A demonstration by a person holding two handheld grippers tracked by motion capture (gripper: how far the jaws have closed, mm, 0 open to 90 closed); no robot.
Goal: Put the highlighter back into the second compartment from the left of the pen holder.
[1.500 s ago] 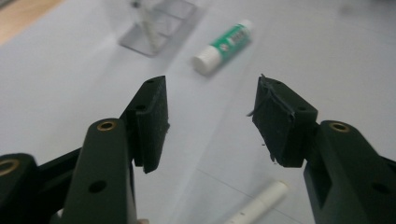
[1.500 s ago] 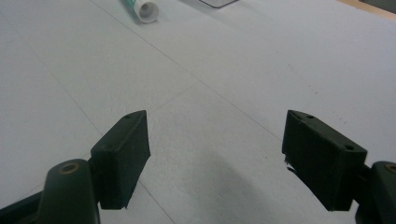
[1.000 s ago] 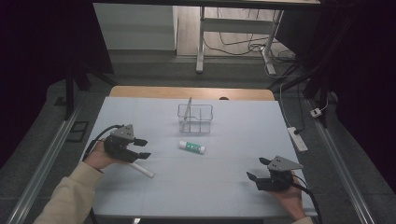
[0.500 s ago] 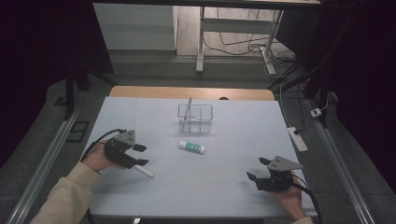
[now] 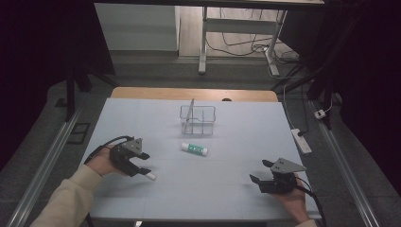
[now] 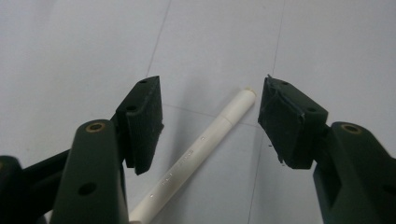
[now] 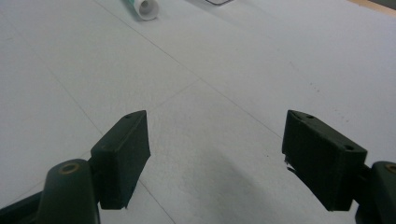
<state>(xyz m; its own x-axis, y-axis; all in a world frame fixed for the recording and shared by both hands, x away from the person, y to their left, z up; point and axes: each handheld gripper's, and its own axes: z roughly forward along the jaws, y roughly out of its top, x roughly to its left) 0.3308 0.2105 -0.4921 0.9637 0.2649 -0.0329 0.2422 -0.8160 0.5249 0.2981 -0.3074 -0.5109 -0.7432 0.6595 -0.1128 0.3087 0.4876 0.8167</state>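
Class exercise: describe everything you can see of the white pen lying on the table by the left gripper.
The white pen is a slim, smooth cylinder, plastic by its look, with a seam near its narrower far end and faint embossed marks along the barrel. It lies flat on the pale table, running diagonally between the left gripper's jaws, which have just been opening and stand clear of it on both sides. In the high view its tip pokes out just past the gripper. Only the table touches it.

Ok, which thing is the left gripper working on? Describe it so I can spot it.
On the pale blue table, look near the left gripper. Between its open jaws, untouched, lies a thin white pen. Unlike the stubby green-and-white tube mid-table, it is slim and all white.
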